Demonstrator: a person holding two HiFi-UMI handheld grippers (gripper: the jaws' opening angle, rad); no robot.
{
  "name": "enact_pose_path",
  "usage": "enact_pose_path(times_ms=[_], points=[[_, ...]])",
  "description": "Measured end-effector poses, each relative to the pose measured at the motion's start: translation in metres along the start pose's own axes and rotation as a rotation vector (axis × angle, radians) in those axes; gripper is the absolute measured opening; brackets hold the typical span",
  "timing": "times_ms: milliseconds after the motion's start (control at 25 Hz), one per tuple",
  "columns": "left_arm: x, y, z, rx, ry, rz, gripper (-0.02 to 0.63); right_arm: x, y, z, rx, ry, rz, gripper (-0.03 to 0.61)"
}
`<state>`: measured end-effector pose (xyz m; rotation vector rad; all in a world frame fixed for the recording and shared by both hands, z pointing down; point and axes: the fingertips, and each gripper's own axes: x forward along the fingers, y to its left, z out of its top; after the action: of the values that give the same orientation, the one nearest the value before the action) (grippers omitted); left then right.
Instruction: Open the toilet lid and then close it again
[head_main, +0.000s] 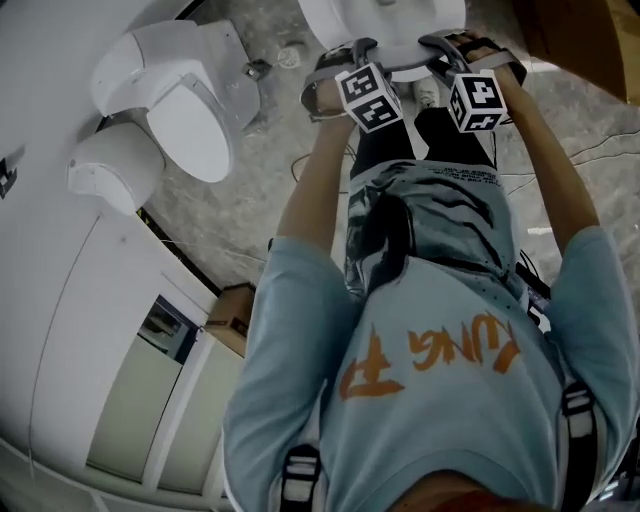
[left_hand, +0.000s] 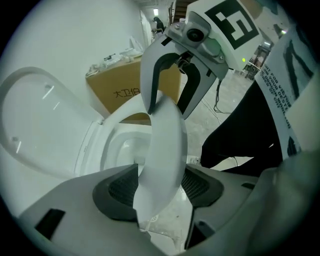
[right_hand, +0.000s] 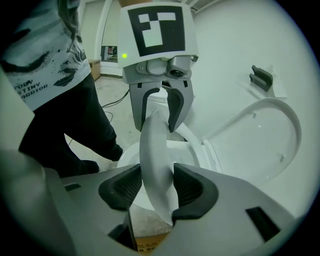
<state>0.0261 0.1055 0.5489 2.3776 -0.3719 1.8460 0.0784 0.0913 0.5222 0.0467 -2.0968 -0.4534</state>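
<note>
Left gripper view: toilet lid (left_hand: 35, 125) upright; left gripper (left_hand: 159, 189), right gripper (right_hand: 157, 187) parted astride seat (left_hand: 162, 145).

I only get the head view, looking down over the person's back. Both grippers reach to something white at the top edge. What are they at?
Observer: The left gripper view shows a white curved strip of the toilet, seat or lid I can't tell. It stands between the open jaws of the left gripper.
Visitor: And the other one?
Observer: The right gripper straddles the same strip, with its jaws apart too.
Visitor: Is the toilet open?
Observer: Yes. Behind the bowl a lid stands raised.
</note>
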Motion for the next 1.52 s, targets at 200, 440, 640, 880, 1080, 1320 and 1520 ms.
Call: enact_pose_path(times_ms=[200,440,640,880,1080,1320,1520], points=[[0.044,-0.028,-0.017,0.032,0.047,-0.031,0.279,0.038,0.042,-0.02,-0.083,0.024,0.046,0.224],[0.093,-0.059,-0.03,0.043,0.108,-0.057,0.288,0.075,0.088,-0.045,-0.096,0.039,0.1,0.249],[0.133,-0.071,-0.042,-0.013,0.098,-0.08,0.29,0.108,0.114,-0.062,-0.045,0.041,0.153,0.249],[0.18,-0.077,-0.056,-0.04,0.086,-0.082,0.29,0.149,0.133,-0.082,-0.021,0.073,0.178,0.25],[0.205,-0.078,-0.064,-0.047,0.083,-0.072,0.29,0.173,0.144,-0.095,-0.029,0.097,0.22,0.245],[0.21,-0.08,-0.064,-0.05,0.1,-0.103,0.302,0.177,0.149,-0.097,-0.013,0.11,0.26,0.251],[0.189,-0.077,-0.058,-0.138,0.072,-0.164,0.251,0.158,0.134,-0.088,0.108,0.112,0.292,0.25]])
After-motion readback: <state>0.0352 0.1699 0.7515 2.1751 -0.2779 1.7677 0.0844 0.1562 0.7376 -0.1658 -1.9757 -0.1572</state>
